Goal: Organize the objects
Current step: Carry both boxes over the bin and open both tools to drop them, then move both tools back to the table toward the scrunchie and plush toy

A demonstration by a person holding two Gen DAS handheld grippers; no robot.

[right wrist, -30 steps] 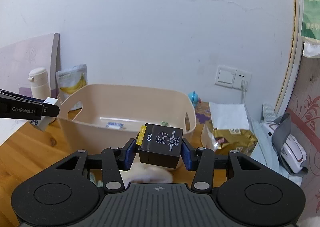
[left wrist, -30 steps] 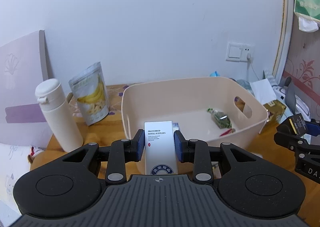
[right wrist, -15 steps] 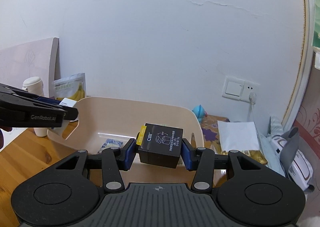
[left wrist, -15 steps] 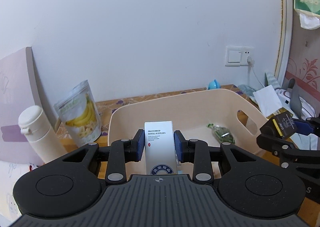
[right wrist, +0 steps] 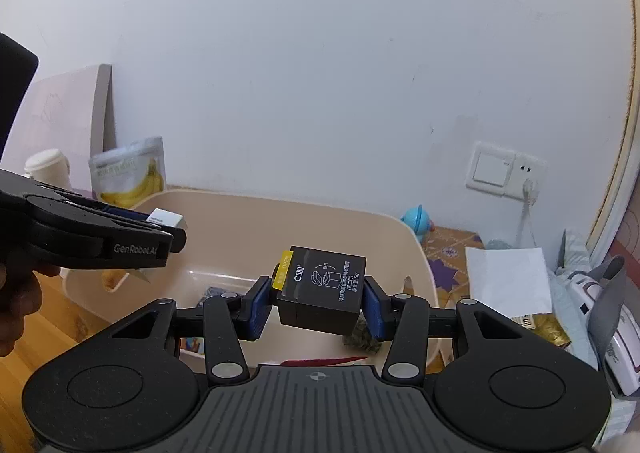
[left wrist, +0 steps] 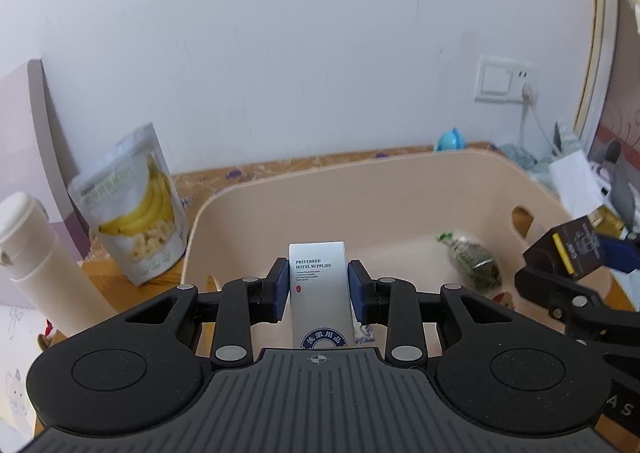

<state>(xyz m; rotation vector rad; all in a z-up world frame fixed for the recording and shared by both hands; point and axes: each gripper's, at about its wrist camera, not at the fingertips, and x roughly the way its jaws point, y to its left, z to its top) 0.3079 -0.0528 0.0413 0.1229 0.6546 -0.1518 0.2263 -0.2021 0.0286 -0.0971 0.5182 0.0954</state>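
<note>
Above the beige tub (left wrist: pixel 400 189), the left hand-held gripper (left wrist: pixel 318 289) clamps an upright white hotel-supplies box (left wrist: pixel 319 285); the right hand-held gripper (right wrist: pixel 318 303) pinches a tilted black carton (right wrist: pixel 322 291).

A lived-in home: wooden worktop (left wrist: pixel 100 281) against a cracked white wall (right wrist: pixel 320 73), with banana-chip pouch (left wrist: pixel 136 205), flask (left wrist: pixel 36 253), wall switch (right wrist: pixel 504 173), beige bin (left wrist: pixel 400 189).
</note>
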